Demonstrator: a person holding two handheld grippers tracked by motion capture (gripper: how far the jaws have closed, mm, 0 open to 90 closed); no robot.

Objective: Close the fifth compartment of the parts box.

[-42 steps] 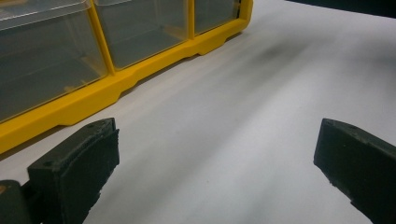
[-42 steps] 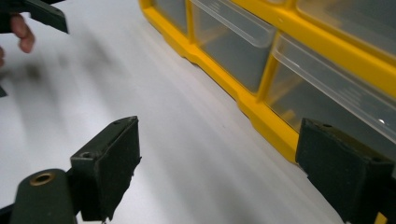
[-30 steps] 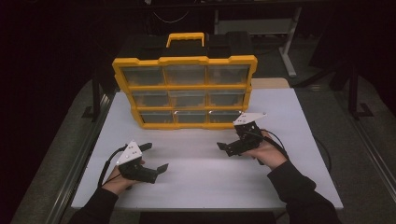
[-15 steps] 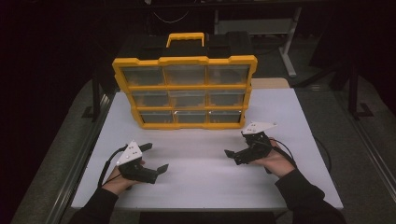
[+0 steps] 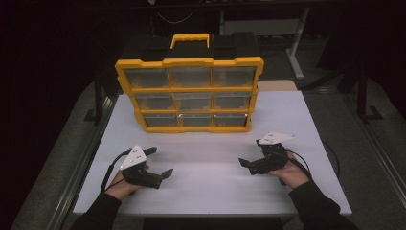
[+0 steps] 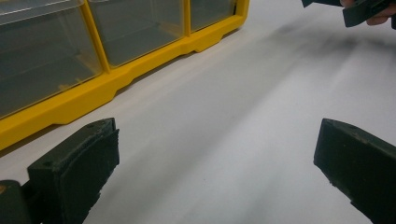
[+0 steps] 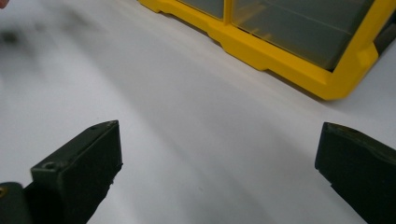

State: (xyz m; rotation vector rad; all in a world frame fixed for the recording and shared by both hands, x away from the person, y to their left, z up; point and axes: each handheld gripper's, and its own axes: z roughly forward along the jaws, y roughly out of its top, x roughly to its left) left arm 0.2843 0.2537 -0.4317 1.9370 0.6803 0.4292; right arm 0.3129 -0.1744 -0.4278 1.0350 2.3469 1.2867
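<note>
We see a yellow parts organizer [image 5: 189, 94] standing upright at the far middle of a white table [image 5: 210, 191], its face a three-by-three grid of clear drawers [image 5: 189, 101] turned toward the person, with a yellow carry handle [image 5: 190, 39] on top. The drawers' contents cannot be made out.

We find the left gripper [image 5: 159, 163] low over the near left part of the table, held in the person's left hand [image 5: 125, 182], its jaws set wide apart with nothing between them. In the left gripper view, the two black jaws frame bare table, and the organizer's bottom yellow frame [image 6: 88, 95] runs across the upper left, well apart from the jaws.

We find the right gripper [image 5: 251, 155] over the near right part of the table, held in the right hand [image 5: 289, 172], a grey three-cornered plate [image 5: 276, 138] on top. Its jaws also stand wide and empty. In the right gripper view, the organizer's lower corner [image 7: 334, 81] lies ahead at the upper right, clear of both jaws.

Both grippers point inward, toward each other, and touch nothing on the table.
</note>
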